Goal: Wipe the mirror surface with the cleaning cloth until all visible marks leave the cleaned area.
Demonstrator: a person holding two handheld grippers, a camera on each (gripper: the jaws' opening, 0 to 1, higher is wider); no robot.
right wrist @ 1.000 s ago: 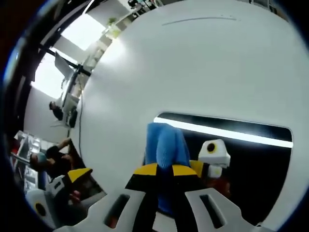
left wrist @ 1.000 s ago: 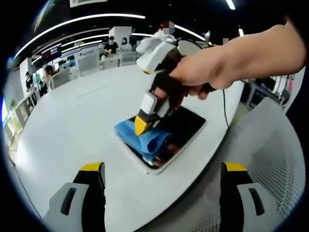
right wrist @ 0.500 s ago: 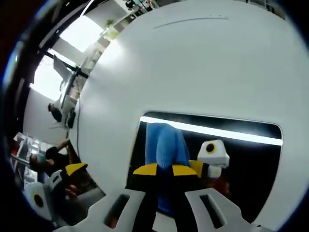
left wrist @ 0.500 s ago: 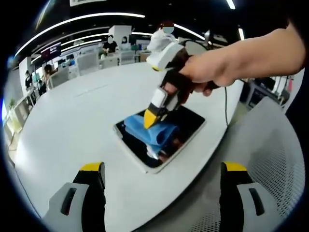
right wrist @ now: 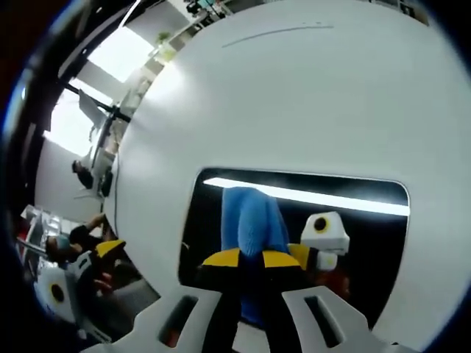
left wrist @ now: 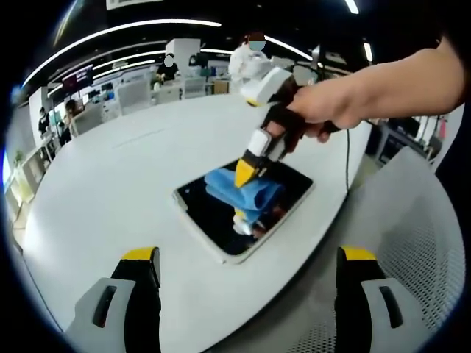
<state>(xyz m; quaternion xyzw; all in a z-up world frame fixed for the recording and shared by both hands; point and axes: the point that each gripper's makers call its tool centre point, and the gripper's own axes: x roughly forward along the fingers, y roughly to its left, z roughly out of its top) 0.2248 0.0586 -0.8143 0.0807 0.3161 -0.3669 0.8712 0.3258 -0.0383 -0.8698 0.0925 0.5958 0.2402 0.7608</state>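
Observation:
A dark rectangular mirror [left wrist: 221, 217] lies flat on the white round table [left wrist: 110, 184]. A blue cleaning cloth [left wrist: 250, 193] rests on its glass, pinched by my right gripper [left wrist: 245, 173], which a hand holds from the upper right. In the right gripper view the yellow-tipped jaws are shut on the blue cloth [right wrist: 250, 220], pressed onto the mirror [right wrist: 368, 243], whose glass reflects the gripper and a ceiling light. My left gripper [left wrist: 243, 254] is open near the table's front edge, short of the mirror, with nothing between its jaws.
A white mesh chair [left wrist: 397, 220] stands at the right by the table edge. A cable [left wrist: 344, 158] hangs from the right gripper. Desks and people [left wrist: 169, 70] fill the office behind the table. In the right gripper view, the left gripper [right wrist: 73, 276] shows off the table's left edge.
My right gripper has dragged the blue cloth across the mirror from its near-left end toward the middle and far side. The left gripper has stayed still.

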